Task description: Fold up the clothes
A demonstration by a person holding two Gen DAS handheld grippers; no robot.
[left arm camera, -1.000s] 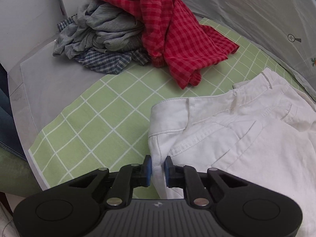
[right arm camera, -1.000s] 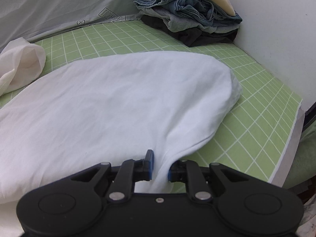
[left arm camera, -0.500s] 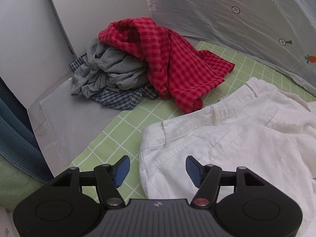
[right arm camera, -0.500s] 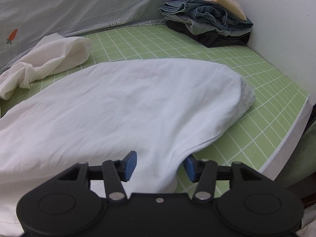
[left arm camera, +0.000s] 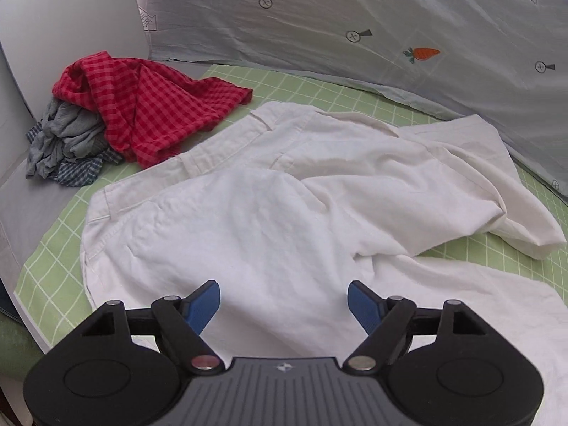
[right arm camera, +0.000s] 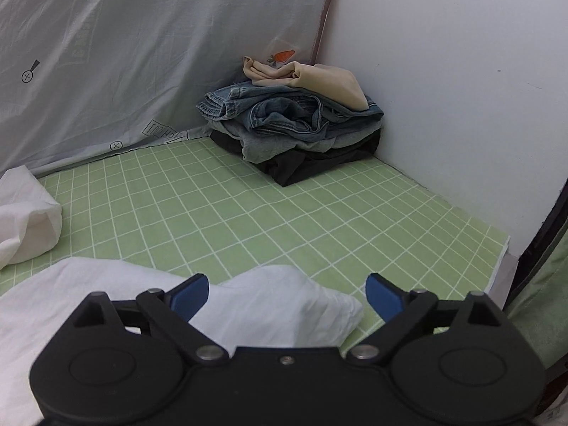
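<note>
Right wrist view cuts off white trousers (right arm camera: 269,305) beneath both empty, opening claws

trousers (left arm camera: 284,220) on mat (right arm camera: 248,213), pile (left arm camera: 117,117) left

Home setting, a laundry-folding corner, most likely a bed or low table pushed against a wall. Surface covered by a green grid cloth (right arm camera: 248,213). Behind it hangs a pale grey sheet (left arm camera: 355,17) printed with carrots and small symbols, household-style fabric. Plain white wall (right arm camera: 443,88) meets it at the corner. Unsorted heap (left arm camera: 106,117) at one end: red checked shirt over grey and blue plaid pieces. White trousers (left arm camera: 266,213) spread in the middle. Folded stack (right arm camera: 298,124) in the far corner: beige on top, denim, grey, black below. All domestic clothing, no work fittings.
</note>
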